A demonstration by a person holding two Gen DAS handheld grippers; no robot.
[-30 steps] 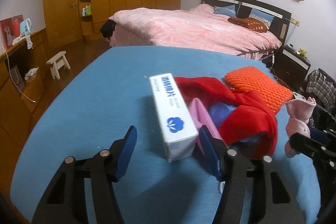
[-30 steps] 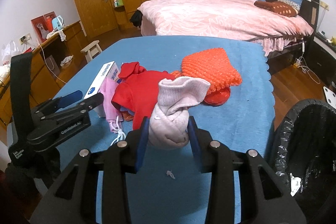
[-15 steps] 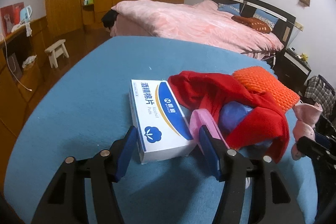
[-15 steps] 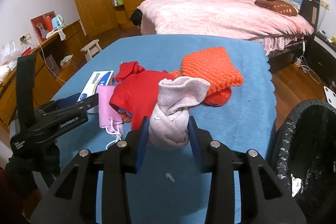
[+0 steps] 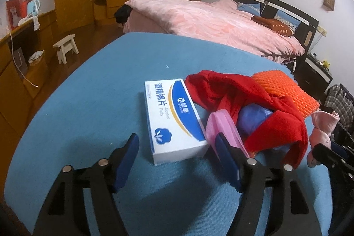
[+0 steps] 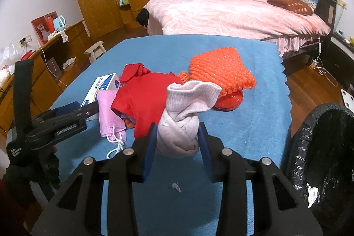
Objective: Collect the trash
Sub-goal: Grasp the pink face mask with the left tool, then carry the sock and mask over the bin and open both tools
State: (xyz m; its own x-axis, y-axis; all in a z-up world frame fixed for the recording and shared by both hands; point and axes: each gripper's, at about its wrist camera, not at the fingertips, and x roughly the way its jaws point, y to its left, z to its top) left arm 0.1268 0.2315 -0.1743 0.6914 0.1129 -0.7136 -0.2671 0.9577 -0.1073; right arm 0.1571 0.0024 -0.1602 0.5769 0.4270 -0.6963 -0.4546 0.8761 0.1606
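1. Left wrist view shows the white and blue cardboard box of alcohol pads (image 5: 174, 118) lying flat on its broad face on the blue-covered counter (image 5: 93, 103); a second ago it stood on its narrow edge, so it has tipped over.
2. My left gripper (image 5: 177, 156) is wide open and holds nothing, its blue pads set either side of the box's near end without touching it.
3. Lying flat, the box offers a lower, wider body; I judge that a grasp across its width now needs nearly the full opening, or I must take it by the short end.
4. Just to the right of the box lies a pink face mask (image 5: 221, 127), partly tucked under a crumpled red cloth garment (image 5: 265, 112), with an orange knitted piece (image 5: 285, 90) beyond.
5. Right wrist view shows my right gripper (image 6: 177, 138) closed on a balled pale pink sock (image 6: 179, 125), held just above the counter, as it was a second ago.
6. A black bin lined with a black plastic bag (image 6: 327, 147) stands off the counter's right edge, near that gripper; the sock is not yet over it.
7. A small white scrap (image 6: 176, 187) lies on the counter below the sock.
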